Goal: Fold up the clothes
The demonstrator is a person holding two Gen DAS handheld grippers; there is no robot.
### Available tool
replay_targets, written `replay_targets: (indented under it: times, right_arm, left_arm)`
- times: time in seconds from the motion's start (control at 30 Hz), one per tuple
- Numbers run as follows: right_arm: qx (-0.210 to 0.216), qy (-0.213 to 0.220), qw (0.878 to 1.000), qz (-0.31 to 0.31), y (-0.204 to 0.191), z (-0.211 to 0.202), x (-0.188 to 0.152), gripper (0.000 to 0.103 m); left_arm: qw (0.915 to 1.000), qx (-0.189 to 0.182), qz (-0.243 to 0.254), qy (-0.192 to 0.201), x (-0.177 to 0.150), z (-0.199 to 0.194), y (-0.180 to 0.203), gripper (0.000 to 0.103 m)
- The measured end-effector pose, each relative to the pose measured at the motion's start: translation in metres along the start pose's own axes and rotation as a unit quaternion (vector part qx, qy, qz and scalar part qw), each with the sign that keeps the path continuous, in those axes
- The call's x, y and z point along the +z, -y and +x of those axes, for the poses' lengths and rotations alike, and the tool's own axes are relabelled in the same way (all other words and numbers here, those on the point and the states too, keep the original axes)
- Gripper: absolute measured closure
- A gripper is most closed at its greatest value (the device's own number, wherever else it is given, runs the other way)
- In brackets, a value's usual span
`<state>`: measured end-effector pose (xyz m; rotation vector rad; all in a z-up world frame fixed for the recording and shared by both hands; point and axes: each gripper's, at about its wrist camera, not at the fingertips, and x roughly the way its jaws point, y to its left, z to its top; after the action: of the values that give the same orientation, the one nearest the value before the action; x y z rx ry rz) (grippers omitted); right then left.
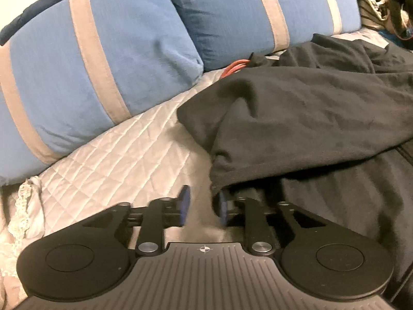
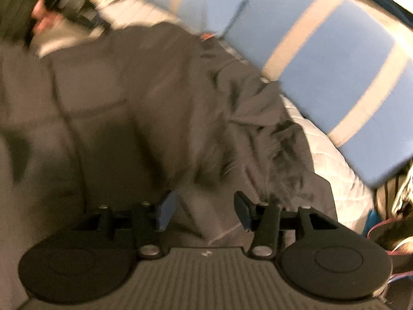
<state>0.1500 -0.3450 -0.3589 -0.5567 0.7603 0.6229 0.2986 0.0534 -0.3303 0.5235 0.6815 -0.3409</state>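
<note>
A dark garment [image 1: 309, 118] is lying spread across a bed covered by a pale quilted bedspread [image 1: 111, 155]. In the left wrist view it is filling the right half of the picture, with a rumpled fold of it drooping toward the camera. Behind it, two blue pillows with grey stripes [image 1: 85, 59] are leaning along the far side of the bed, and a bit of orange cord [image 1: 237, 66] is showing between the pillows and the cloth. A heap of mixed things [image 1: 387, 7] is sitting in the far right corner, too small to tell apart.

The left claw [image 1: 204, 206] is standing partly open, its two blue-padded fingers [image 1: 184, 204] set apart with bare bedspread showing between them. The left finger is hanging over the quilt; the right finger is tucked just under the drooping edge of the garment, touching it. The cloth is not pinched between the two.

The right wrist view is blurred. The right claw [image 2: 205, 214] is standing wide open above the garment [image 2: 144, 108], which is looking grey-brown here and is creased toward the right. Nothing is caught between its fingers. The striped pillows [image 2: 322, 59] are running diagonally across the upper right, with the bedspread [image 2: 333, 170] between them and the cloth. At the upper left, a hand [image 2: 42, 22] is holding the other gripper, too smeared to read further.
</note>
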Motion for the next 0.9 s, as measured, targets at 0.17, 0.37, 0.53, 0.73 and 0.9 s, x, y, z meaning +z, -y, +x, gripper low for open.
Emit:
replay_targets:
  times: [0.17,0.37,0.53,0.73,0.9]
  right_arm:
    - [-0.005,0.011,0.998,0.059,0.022,0.023,0.013,0.037]
    - [-0.044,-0.037,0.997,0.055,0.025,0.065,0.006,0.037]
    - [-0.039,-0.039,0.996,0.065,0.031,0.065,-0.001,0.035]
    - [-0.049,-0.043,0.997,0.042,0.024,0.062,-0.002,0.033]
    - [-0.035,-0.037,0.997,0.058,0.019,0.050,0.009,0.032]
  left_arm:
    - [1.0000,0.002,0.003,0.003,-0.003,-0.004,-0.002,0.067]
    - [0.9996,0.013,0.024,0.003,-0.008,-0.010,-0.001,0.062]
    - [0.9999,-0.003,-0.013,0.007,-0.013,-0.020,-0.017,0.061]
    - [0.9436,-0.154,-0.293,0.003,-0.018,-0.006,-0.076,0.050]
    - [0.8888,-0.226,-0.398,-0.024,-0.025,0.025,-0.083,0.051]
